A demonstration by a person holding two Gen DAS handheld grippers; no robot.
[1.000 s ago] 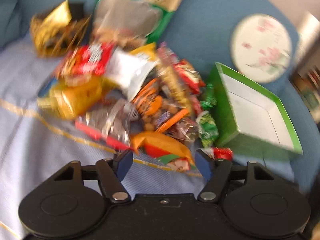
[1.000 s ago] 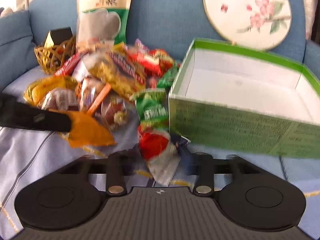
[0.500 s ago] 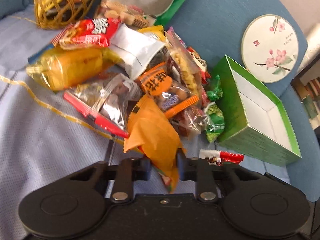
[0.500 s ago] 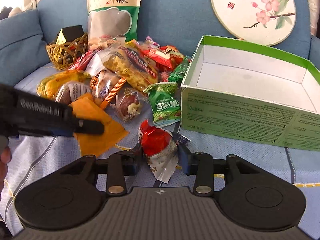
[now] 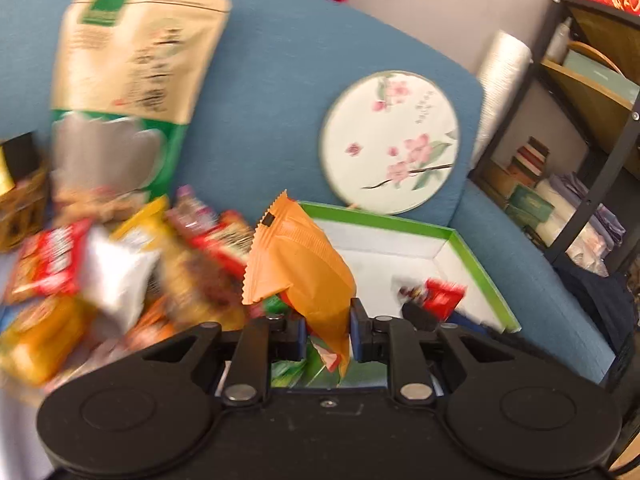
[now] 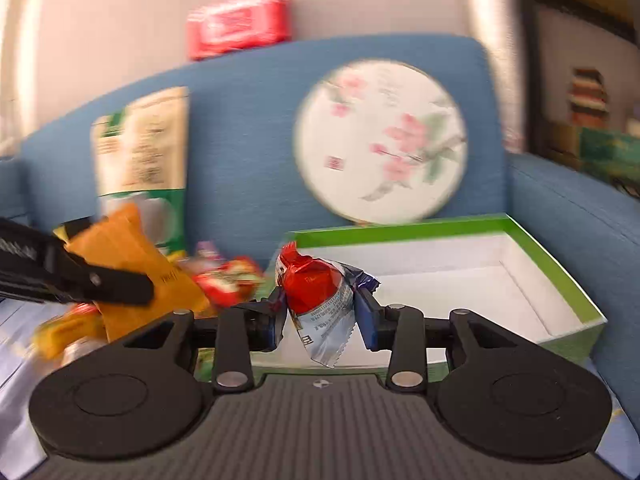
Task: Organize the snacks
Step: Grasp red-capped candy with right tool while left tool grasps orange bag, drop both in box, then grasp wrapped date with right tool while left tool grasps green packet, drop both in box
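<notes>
My left gripper is shut on an orange snack packet and holds it in the air at the near left edge of the green box. My right gripper is shut on a red and silver snack packet and holds it over the box's near left rim. That packet also shows in the left wrist view, and the orange packet in the right wrist view. The box's white inside looks bare. A pile of snack packets lies left of the box on the blue sofa.
A tall beige and green pouch and a round flowered fan lean on the sofa back. A wicker basket stands at far left. Black shelves with boxes stand to the right. A red pack lies on the sofa's top.
Both grippers have lifted their packets off the sofa seat and moved up and toward the green box. The views are blurred with motion.
</notes>
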